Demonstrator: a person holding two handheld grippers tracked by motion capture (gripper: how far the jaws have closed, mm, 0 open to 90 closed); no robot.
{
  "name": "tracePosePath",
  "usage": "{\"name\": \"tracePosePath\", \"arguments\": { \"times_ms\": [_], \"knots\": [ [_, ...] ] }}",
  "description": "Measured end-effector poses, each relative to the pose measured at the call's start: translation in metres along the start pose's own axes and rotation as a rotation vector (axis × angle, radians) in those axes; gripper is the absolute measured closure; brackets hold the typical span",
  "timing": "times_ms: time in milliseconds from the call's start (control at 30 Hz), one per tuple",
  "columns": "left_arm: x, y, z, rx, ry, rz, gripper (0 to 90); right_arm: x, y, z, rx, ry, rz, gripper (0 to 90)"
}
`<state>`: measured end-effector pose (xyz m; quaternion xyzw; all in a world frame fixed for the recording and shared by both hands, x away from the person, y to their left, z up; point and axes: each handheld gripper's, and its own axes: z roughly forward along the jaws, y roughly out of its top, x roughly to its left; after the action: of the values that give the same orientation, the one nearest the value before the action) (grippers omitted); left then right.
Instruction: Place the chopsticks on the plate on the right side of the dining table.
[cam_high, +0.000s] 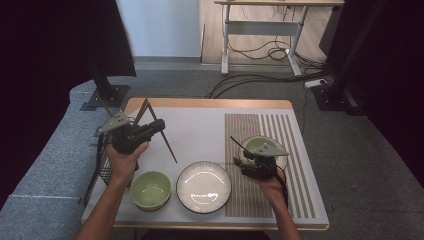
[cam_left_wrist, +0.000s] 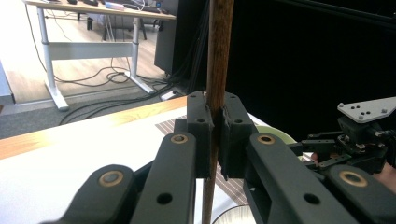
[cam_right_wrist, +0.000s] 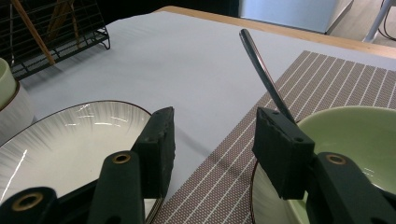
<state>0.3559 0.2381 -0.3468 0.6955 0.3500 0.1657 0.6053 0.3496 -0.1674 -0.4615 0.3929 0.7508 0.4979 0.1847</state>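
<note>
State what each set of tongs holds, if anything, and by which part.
The left tongs pinch a thin brown wooden chopstick partway along its shaft. The right tongs stand open, holding nothing.

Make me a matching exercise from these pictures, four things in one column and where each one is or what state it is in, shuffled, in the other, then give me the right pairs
Things
1. chopstick
2. white plate
3. right gripper
4. green bowl with a utensil in it

Places or states
A. on the striped mat, at the table's right
B. clamped between the jaws of the left gripper
C. jaws apart, nothing between them
D. on the pale cloth, at the middle of the near edge

Pairs: 1-B, 2-D, 3-C, 4-A
</note>
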Motion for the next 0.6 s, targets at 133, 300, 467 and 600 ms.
{"name": "tracePosePath", "arguments": {
  "times_ms": [133, 300, 467, 600],
  "knots": [
    [-0.0018, 0.0008, 0.0015, 0.010, 0.003, 0.015, 84.3, 0.0015, -0.0001, 0.0016, 0.009, 0.001, -0.006, 48.7],
    [-0.0039, 0.0016, 0.0035, 0.013, 0.001, 0.024, 84.3, 0.0026, -0.0005, 0.0031, 0.015, 0.000, -0.008, 48.7],
    [-0.0057, 0.0007, 0.0054, 0.011, -0.004, 0.019, 84.3, 0.0037, 0.0000, 0.0016, -0.004, 0.001, -0.014, 48.9],
    [-0.0059, 0.0002, 0.0070, 0.017, -0.006, 0.021, 84.3, 0.0047, 0.0005, 0.0014, -0.007, 0.002, -0.017, 48.9]
  ]
}}
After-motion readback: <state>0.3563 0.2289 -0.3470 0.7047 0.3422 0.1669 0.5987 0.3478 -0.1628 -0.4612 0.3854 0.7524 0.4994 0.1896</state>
